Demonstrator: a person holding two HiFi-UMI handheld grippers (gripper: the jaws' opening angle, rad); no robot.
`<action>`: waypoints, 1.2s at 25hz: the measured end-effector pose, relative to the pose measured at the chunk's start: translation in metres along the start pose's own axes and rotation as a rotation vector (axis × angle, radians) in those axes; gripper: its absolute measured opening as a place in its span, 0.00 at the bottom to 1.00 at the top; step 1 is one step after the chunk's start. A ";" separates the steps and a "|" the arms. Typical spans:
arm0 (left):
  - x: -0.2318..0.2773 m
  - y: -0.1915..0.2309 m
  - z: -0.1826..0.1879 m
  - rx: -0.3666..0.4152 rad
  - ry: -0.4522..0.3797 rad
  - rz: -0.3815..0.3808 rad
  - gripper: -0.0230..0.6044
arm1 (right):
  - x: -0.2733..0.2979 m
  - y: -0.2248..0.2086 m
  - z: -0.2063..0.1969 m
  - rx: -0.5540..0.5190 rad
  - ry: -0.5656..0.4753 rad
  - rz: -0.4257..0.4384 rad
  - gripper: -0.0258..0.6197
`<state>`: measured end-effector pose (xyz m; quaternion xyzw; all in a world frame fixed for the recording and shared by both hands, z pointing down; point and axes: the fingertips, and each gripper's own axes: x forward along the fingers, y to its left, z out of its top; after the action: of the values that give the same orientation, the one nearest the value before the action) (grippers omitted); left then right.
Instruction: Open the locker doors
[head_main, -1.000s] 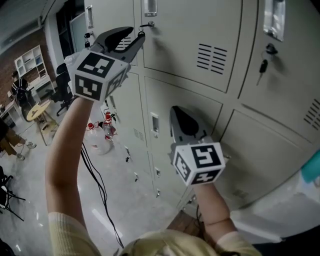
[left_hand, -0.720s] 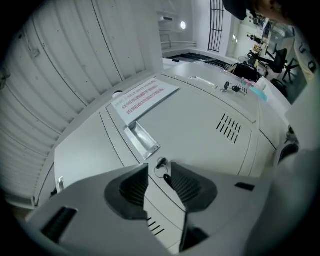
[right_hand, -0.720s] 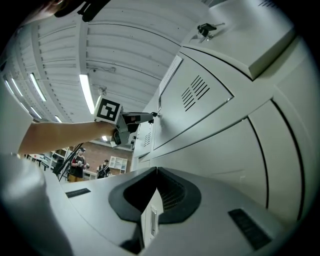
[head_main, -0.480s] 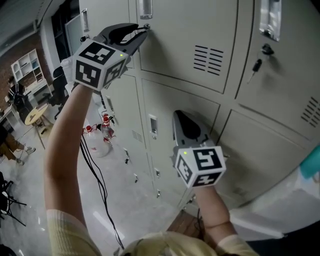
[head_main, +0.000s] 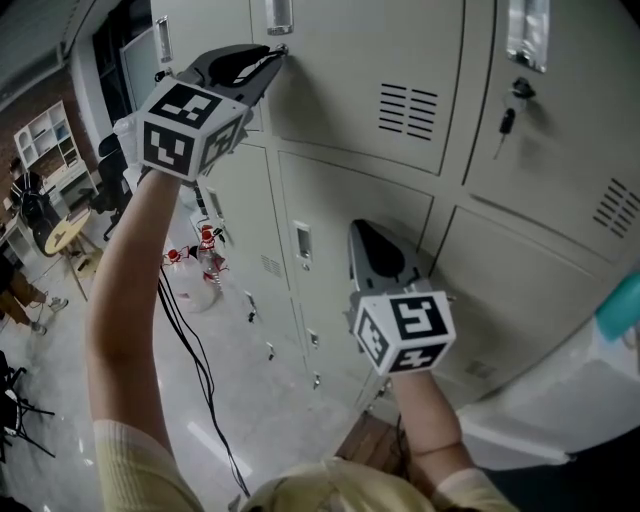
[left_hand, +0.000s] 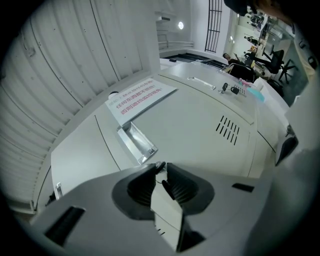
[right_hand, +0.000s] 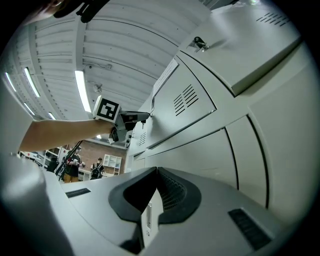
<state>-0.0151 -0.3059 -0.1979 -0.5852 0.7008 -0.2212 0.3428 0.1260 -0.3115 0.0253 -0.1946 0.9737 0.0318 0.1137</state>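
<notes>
While the locker doors (head_main: 560, 120) are all standing shut in front of us, we are reaching the left gripper (head_main: 274, 54) up to the key (left_hand: 166, 186) at the left edge of an upper door (head_main: 370, 70), just below its metal handle (left_hand: 136, 145). Its jaws have just been closing and are pinching that key between their tips, probably so we can turn the lock before pulling. We are holding the right gripper (head_main: 364, 228) low beside a lower door (head_main: 315, 190), jaws together and empty, clear of the upper door's swing.
</notes>
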 end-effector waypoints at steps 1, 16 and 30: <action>-0.003 0.000 0.001 0.002 0.001 0.001 0.15 | -0.002 0.001 0.000 0.001 0.000 -0.001 0.05; -0.063 -0.009 0.029 0.095 0.036 0.032 0.14 | -0.030 0.042 0.006 -0.009 0.007 0.008 0.05; -0.119 -0.032 0.074 0.222 0.004 0.086 0.14 | -0.071 0.065 0.015 -0.005 0.008 -0.036 0.05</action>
<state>0.0707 -0.1905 -0.1986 -0.5124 0.6972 -0.2837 0.4134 0.1674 -0.2240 0.0284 -0.2127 0.9704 0.0316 0.1100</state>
